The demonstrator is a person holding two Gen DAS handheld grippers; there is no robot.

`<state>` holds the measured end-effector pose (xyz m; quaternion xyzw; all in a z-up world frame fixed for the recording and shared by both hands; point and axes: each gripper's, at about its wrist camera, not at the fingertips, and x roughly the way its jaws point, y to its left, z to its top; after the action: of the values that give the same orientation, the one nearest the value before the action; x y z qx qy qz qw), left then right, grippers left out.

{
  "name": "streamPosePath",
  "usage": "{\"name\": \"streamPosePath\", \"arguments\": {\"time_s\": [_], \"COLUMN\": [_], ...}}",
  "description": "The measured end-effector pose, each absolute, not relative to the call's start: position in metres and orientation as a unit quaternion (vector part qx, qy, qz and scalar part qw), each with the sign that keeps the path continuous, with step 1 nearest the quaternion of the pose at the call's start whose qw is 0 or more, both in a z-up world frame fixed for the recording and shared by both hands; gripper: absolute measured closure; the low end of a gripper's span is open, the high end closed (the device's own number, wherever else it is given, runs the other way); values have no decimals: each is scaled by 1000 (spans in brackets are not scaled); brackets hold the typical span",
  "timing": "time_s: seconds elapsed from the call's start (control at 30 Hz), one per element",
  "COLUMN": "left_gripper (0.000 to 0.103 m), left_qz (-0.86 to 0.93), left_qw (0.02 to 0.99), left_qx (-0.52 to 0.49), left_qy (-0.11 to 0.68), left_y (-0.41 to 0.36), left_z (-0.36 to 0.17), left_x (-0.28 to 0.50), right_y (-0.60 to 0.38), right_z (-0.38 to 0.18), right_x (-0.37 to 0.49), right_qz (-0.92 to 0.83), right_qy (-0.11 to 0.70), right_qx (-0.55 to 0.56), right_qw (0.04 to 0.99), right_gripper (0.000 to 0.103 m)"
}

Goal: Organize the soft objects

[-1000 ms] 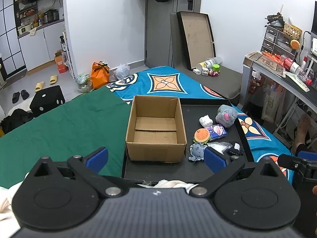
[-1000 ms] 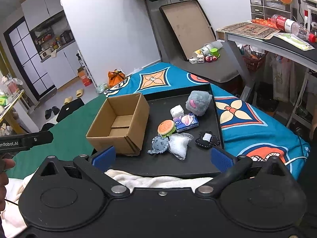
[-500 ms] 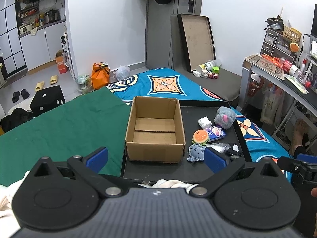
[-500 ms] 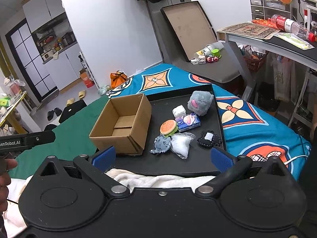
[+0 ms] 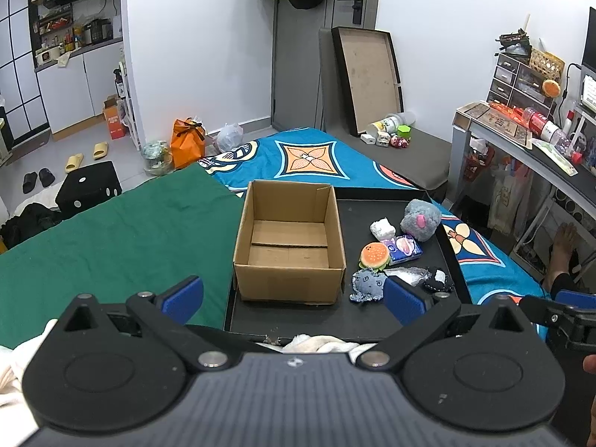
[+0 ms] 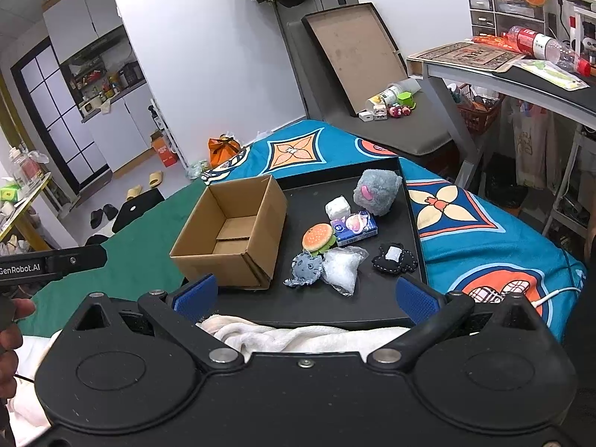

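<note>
soft toys, a burger plush (image 6: 317,237) and a grey fuzzy ball (image 6: 377,191) among them, lie clustered on the black tray (image 6: 376,303) just right of the empty cardboard box (image 6: 231,236). left gripper (image 5: 292,294) and right gripper (image 6: 303,294) both gape wide, holding nothing, short of the tray.

Only camera framing changes; no object on the black tray (image 6: 415,223) shifts relative to the others. In the right wrist view the cardboard box (image 6: 231,234) and the toy cluster sit further right and slightly lower than 1 s ago, with the burger plush (image 6: 317,237) tracking the same drift, so the right hand-held gripper (image 6: 304,296) pans slightly left. In the left wrist view the box (image 5: 288,246) and the grey fuzzy plush (image 5: 421,219) slide marginally left and the scene looks a touch further off, so the left hand-held gripper (image 5: 294,298) eases back a little.
</note>
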<state>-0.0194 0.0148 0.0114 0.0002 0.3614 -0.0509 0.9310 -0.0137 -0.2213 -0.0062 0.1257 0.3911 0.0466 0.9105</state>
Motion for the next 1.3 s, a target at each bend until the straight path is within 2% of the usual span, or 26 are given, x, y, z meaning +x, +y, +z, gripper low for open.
{"name": "streamPosePath", "arguments": {"time_s": [0.93,1.3], "left_gripper": [1,1], "left_qz": [-54,-53], "left_qw": [930,931], "left_qx": [3,-9], "left_qy": [363,360], "left_y": [10,11], "left_z": [2,2], "left_x": [-13,8], "right_y": [-237,-245], "right_z": [-20,-22], "right_x": [-6,9], "right_qz": [30,27], "right_qy": [381,329], "right_qx": [151,176], "right_qw": [912,927], "right_gripper": [0,0]}}
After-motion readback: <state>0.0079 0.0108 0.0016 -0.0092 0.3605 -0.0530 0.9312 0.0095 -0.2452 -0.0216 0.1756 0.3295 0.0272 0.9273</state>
